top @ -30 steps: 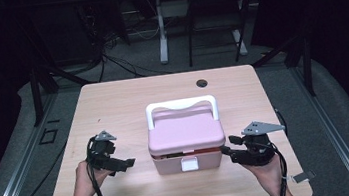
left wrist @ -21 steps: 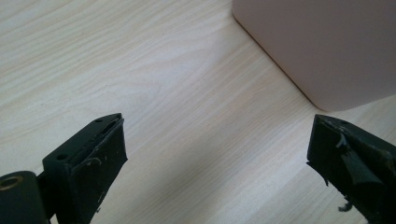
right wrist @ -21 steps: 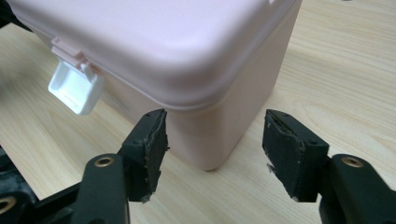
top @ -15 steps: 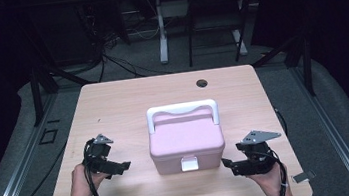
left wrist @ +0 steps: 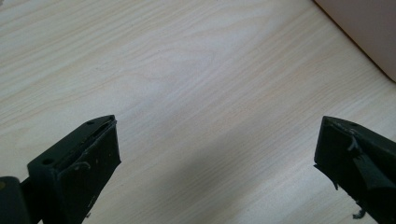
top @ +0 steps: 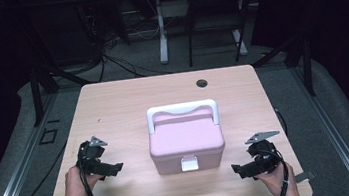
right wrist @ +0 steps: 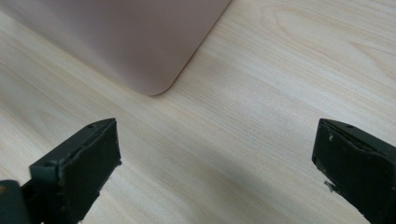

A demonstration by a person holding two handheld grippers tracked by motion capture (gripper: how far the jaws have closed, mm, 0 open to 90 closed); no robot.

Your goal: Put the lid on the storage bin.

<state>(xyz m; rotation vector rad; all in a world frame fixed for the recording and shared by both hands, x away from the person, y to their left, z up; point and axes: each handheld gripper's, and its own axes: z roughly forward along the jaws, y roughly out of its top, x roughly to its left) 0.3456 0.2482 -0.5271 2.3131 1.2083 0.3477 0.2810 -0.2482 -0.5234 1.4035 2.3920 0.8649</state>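
Two grippers are flanking a pink box (top: 187, 144) that is sitting near the middle of the desk (top: 127, 98), a little toward the near edge, with its white handle (top: 182, 109) folded toward the far side and its white latch (top: 188, 163) facing the person. Left gripper (top: 115, 168) is hovering near the desk's left edge with its jaws standing wide apart and nothing between them; in the left gripper view just a corner of the box (left wrist: 364, 32) is showing beyond them. Right gripper (top: 235, 170) is hanging low by the near right corner of the desk, and its jaws have just been opening; they are now spread wide over bare wood, with the box's rounded lower corner (right wrist: 154, 81) ahead of them and untouched.

Judging from this, the step in hand is probably an approach to the box, either at its latch or at its sides. Doing it well would mean bringing both grippers in level and together, so that the box is not being pushed askew, and keeping the jaws spread until the pads are squarely on the walls.

Open room is lying on every side: broad bare desk to the left, right and far side of the box. Only the near edge is close, so sliding the box toward the person is risking an overhang.
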